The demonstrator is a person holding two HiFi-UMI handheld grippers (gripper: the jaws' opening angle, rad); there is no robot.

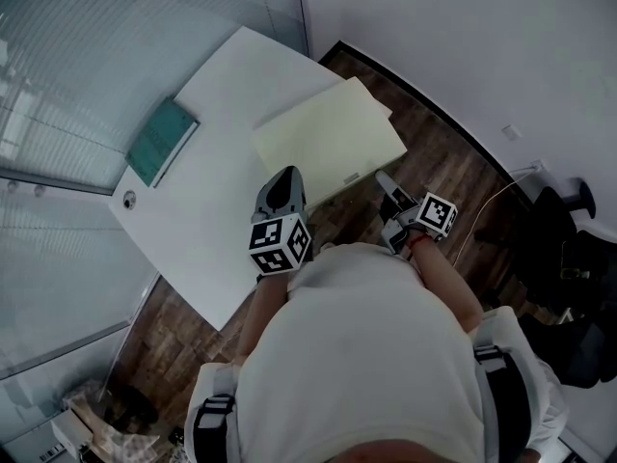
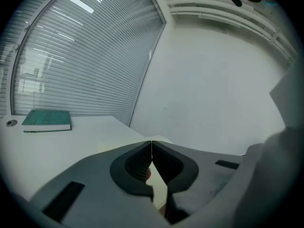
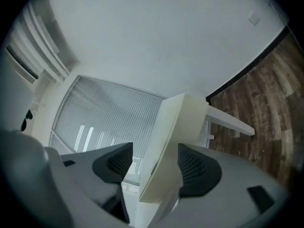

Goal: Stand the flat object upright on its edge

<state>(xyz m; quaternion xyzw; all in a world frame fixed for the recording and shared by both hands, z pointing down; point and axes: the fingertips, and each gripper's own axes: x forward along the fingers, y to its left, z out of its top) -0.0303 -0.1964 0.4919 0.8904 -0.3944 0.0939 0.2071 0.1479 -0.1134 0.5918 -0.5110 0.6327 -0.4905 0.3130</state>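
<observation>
The dark wooden floor [image 1: 434, 152] lies under my right tongs [image 1: 386, 189], and the white table [image 1: 212, 210] stretches out ahead of both tongs, mostly under the left pair. On the table, just ahead of both tips, lies the cream flat board [image 1: 328, 143]. One corner of it reaches past the table's edge on the side of my right tongs. Seen along my right tongs [image 3: 156, 151], the jaws are spread and the board's edge [image 3: 166, 141] stands between them. The left pad is clearly apart from it and the right one is close beside it. My left tongs [image 1: 285, 179] hang over the table near the board's near edge, jaws pressed together [image 2: 151, 148] with nothing between them. A green book [image 1: 162, 141] lies flat well ahead and to the left of my left tongs.
</observation>
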